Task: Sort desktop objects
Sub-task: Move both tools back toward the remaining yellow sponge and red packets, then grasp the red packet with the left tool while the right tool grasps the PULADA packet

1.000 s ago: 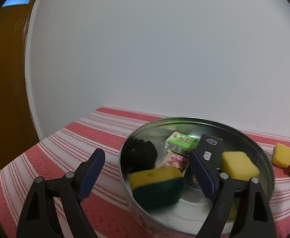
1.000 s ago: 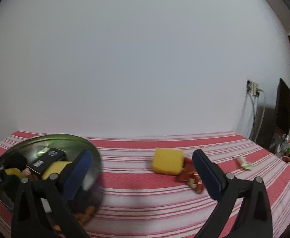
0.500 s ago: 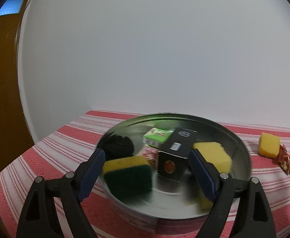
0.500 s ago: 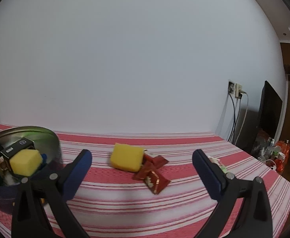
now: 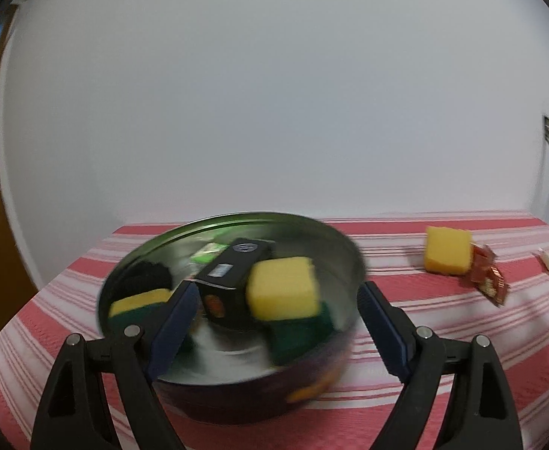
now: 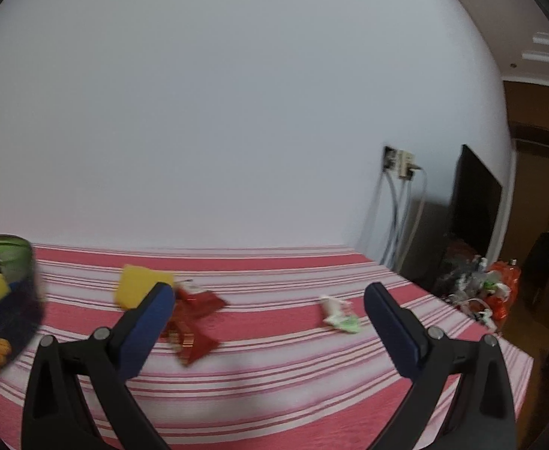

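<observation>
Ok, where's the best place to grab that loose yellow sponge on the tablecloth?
Probably across the yellow sponge block's two side faces, coming down from above: it lies flat, and the red packets crowd its right edge, so keep the right gripper fingers clear of them.

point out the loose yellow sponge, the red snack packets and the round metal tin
loose yellow sponge (image 5: pixel 447 250), left wrist view, middle of its front face
red snack packets (image 6: pixel 195 322), right wrist view, middle of the pile
round metal tin (image 5: pixel 237 401), left wrist view, its dark outer wall
</observation>
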Motion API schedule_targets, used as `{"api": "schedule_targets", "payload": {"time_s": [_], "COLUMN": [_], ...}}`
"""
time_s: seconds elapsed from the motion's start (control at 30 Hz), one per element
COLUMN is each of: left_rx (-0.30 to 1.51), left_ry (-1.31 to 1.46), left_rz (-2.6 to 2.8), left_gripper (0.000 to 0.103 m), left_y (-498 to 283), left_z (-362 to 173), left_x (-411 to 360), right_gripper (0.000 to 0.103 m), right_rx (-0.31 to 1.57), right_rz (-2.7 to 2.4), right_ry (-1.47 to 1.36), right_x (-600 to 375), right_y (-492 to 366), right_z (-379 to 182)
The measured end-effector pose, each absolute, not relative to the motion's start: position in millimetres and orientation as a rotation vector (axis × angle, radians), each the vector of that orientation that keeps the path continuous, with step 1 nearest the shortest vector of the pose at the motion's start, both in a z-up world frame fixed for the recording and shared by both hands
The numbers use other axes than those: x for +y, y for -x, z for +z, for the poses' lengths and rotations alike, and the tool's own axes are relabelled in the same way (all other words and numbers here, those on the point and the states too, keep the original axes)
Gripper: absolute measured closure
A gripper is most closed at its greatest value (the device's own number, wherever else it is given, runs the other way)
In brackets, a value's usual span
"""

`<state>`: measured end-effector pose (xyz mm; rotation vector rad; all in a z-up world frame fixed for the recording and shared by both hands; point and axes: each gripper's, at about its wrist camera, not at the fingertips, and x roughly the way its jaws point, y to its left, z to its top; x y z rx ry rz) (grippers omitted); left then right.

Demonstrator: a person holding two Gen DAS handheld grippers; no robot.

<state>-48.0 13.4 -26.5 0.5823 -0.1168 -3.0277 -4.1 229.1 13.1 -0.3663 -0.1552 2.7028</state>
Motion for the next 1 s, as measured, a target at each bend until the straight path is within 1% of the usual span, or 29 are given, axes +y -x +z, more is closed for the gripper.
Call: {"api": "schedule_targets", "payload": {"time_s": [0.17, 0.33, 0.43, 0.57, 0.77, 0.83, 0.9, 0.93, 0.97, 1.0], "left_rx": [-0.194, -0.253, -0.248, -0.139, 0.044, 0.085, 0.078, 0.068, 0.074, 0.068], "left_ry": [-0.618, -0.767, -0.885, -1.052, -1.336, -1.383, -1.393, -1.436, -1.475, -1.483], "left_rz": [-3.124, -3.204, -3.236, -3.256, -3.173, -3.143, -3.130, -3.096, -3.069, -3.043], "left_gripper": [0.015, 0.015, 0.015, 0.015, 0.015, 0.015, 0.016, 0.022, 0.032, 0.033], "left_y": [44.1, 54.8, 64.9, 86.4, 136.4, 149.3, 157.9, 165.3, 170.3, 173.1], "left_z": [-27.5, -33.8, -37.9, -38.4, -50.1, -54.9, -58.5, -64.4, -68.4, -71.6], "left_x": [49.4, 88.0, 111.0, 143.8, 194.4, 204.9, 214.0, 220.1, 221.8, 224.5], "right_gripper": [0.000, 0.000, 0.001, 0.002, 0.002, 0.002, 0.002, 0.002, 0.002, 0.002], "right_rx": [-0.120, -0.024, 0.042, 0.148, 0.230, 0.254, 0.266, 0.267, 0.266, 0.262], "right_rz": [2.626, 2.557, 2.542, 2.546, 2.553, 2.554, 2.556, 2.556, 2.557, 2.560], "right_ry": [0.406, 0.476, 0.513, 0.524, 0.471, 0.469, 0.478, 0.483, 0.484, 0.486], "right_x": [276.8, 324.2, 344.4, 360.4, 368.8, 370.8, 372.4, 372.3, 373.6, 372.9], "right_y": [5.4, 7.7, 9.0, 6.1, -5.1, -6.5, -5.8, -5.5, -3.9, -3.7], "right_z": [13.4, 10.5, 7.6, 5.5, 8.0, 7.7, 7.6, 7.6, 8.2, 8.4]}}
